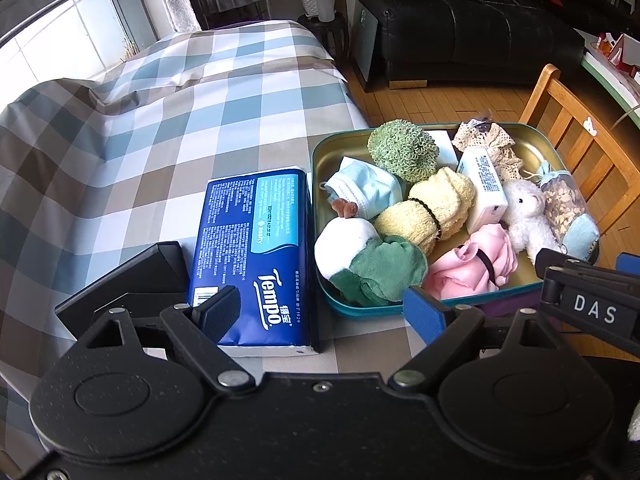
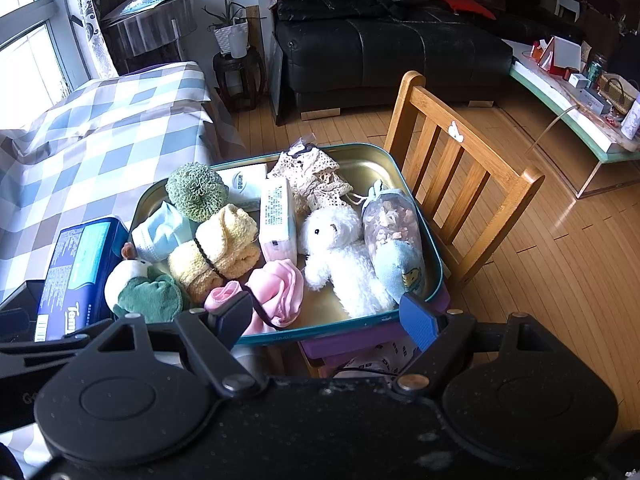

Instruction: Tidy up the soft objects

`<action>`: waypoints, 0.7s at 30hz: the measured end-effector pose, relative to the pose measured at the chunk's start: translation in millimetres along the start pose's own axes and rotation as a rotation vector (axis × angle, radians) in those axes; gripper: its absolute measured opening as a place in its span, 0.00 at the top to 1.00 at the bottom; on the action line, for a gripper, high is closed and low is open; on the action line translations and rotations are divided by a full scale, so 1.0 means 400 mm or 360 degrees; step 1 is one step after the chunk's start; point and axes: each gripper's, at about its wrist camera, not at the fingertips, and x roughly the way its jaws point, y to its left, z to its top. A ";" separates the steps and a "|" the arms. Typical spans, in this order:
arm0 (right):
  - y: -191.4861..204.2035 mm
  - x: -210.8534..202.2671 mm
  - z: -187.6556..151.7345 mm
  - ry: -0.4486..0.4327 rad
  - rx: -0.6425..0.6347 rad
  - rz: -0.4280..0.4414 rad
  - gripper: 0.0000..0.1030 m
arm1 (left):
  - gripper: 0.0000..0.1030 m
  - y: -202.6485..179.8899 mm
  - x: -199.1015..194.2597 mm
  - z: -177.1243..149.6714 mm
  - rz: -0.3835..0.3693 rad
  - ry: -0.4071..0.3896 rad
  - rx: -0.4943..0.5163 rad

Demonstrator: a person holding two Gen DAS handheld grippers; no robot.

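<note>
The blue tissue pack [image 1: 256, 256] lies flat on the counter [image 1: 120, 160], long axis running away, beside the tray [image 1: 320, 152]. Left tongs [image 1: 320, 308] and right tongs [image 2: 326, 316] gape, empty. The tongs hide the tray's near rim.

Under my claws lies a tablecloth checked in blue, brown and white [image 1: 160, 120]. The rectangular tissue pack [image 1: 256, 256] is dark blue; the metal tray [image 2: 432, 264] is gold inside with a teal rim, holding a fluffy white plush lamb [image 2: 340, 248].
</note>
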 end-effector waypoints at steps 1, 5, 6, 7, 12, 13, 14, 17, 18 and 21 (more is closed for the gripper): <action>0.000 0.000 0.000 0.0000 0.0000 0.0000 0.22 | 0.16 0.000 0.000 0.000 0.0000 0.0001 -0.0001; 0.000 0.000 0.000 0.0001 -0.0002 0.0000 0.22 | 0.16 -0.001 0.002 -0.003 -0.0005 0.0006 -0.0004; 0.001 0.000 0.000 0.0001 -0.0001 0.0000 0.22 | 0.16 -0.001 0.002 -0.003 -0.0003 0.0005 -0.0004; 0.001 0.000 0.000 0.0001 -0.0001 -0.0001 0.22 | 0.16 -0.001 0.002 -0.003 -0.0002 0.0005 -0.0005; 0.001 0.002 -0.002 0.0003 -0.0004 -0.0002 0.22 | 0.16 0.000 0.002 -0.004 -0.0005 0.0008 -0.0005; 0.001 0.002 -0.002 0.0004 -0.0004 -0.0002 0.22 | 0.16 0.000 0.002 -0.004 -0.0004 0.0009 -0.0007; 0.001 0.002 -0.001 0.0005 -0.0005 -0.0002 0.22 | 0.16 0.000 0.002 -0.004 -0.0004 0.0010 -0.0008; 0.001 0.002 -0.001 0.0007 -0.0008 -0.0001 0.22 | 0.16 0.000 0.004 -0.005 -0.0005 0.0016 -0.0009; 0.001 0.003 -0.001 0.0007 -0.0008 -0.0002 0.22 | 0.16 0.000 0.005 -0.005 -0.0004 0.0016 -0.0008; 0.002 0.003 -0.002 0.0007 -0.0008 -0.0001 0.22 | 0.16 0.000 0.005 -0.006 -0.0004 0.0017 -0.0008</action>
